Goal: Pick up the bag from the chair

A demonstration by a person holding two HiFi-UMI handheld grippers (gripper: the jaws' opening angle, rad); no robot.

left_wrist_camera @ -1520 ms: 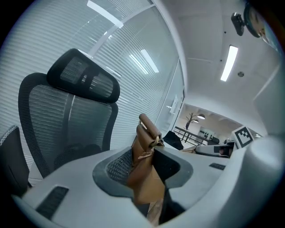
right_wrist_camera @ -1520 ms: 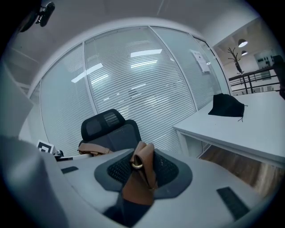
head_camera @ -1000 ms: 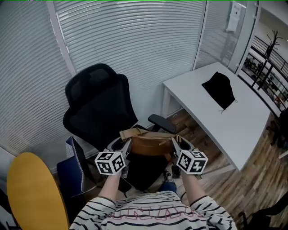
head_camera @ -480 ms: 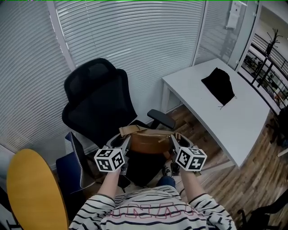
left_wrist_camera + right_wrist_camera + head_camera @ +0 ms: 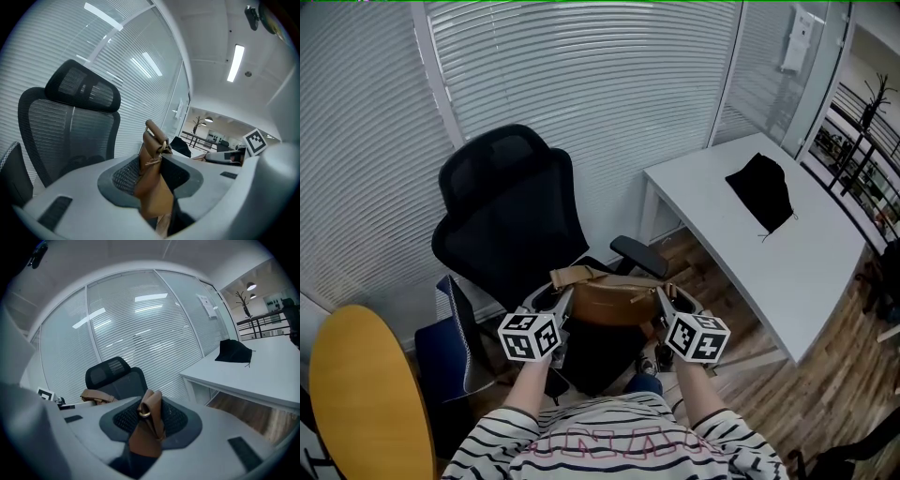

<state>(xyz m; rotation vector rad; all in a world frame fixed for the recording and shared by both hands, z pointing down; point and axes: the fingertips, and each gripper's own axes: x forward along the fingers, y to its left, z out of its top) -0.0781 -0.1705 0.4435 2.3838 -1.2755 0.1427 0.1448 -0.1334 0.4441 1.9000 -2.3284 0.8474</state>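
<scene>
Currently: brown bag [image 5: 614, 302], long axis crosswise in front of the chair [image 5: 511, 211], spans from left gripper [image 5: 566, 300] to right gripper [image 5: 660, 298], each clamped on one end, neither nearer. Head view gives the whole span. Only the gripper views show leather tabs pinched between the pads, with a metal ring [image 5: 143, 414] at the right end.

The head view looks steeply down from overhead onto the left gripper [image 5: 566, 302], the right gripper [image 5: 660, 300], the chair [image 5: 502, 220] beyond them and the desk [image 5: 750, 253] at far right. Each gripper view sits close behind its own jaws, facing roughly level toward the chair; the right one also catches the desk. All three share the bag [image 5: 614, 302].
</scene>
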